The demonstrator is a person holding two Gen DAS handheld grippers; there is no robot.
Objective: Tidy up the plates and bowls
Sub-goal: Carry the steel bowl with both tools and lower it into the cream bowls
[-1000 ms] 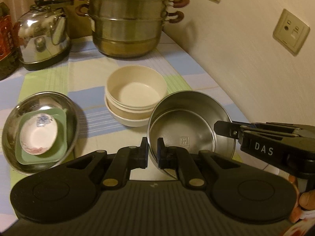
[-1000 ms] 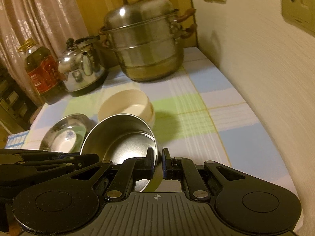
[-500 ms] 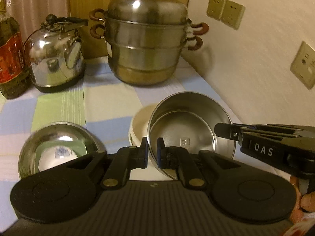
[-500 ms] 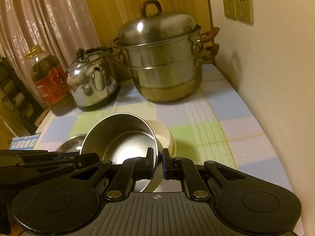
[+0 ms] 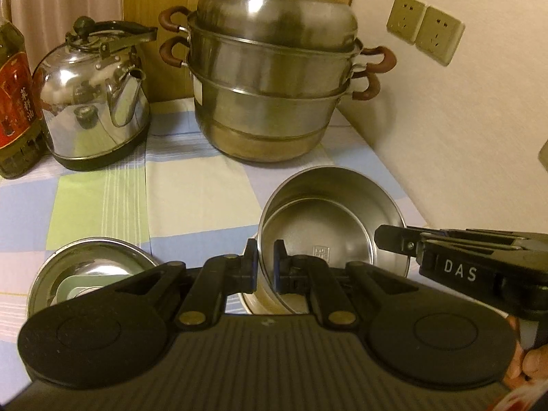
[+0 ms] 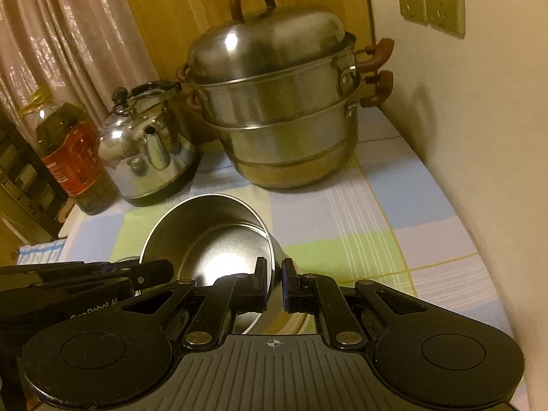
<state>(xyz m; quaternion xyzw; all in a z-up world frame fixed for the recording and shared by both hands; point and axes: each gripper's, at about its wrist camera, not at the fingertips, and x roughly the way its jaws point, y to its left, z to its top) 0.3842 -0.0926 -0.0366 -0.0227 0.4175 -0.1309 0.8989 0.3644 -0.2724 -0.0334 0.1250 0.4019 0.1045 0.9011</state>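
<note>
Steel bowl (image 5: 328,226) lifted nearer steamer pot (image 5: 274,78), both jaws clamping its rim, checked tablecloth (image 5: 191,185) beneath

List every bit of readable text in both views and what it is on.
"DAS": white letters on the right gripper.
"...n Robot AI", partly cut off: on the left gripper.
Oil bottle: red label with characters too blurred to read.
Steel bowl: square stamp on its bottom, illegible.

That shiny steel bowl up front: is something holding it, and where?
Yes. Both grippers hold the steel bowl by its rim: the left gripper pinches the near edge, the right gripper the opposite side, each with jaws closed across the thin wall.
</note>
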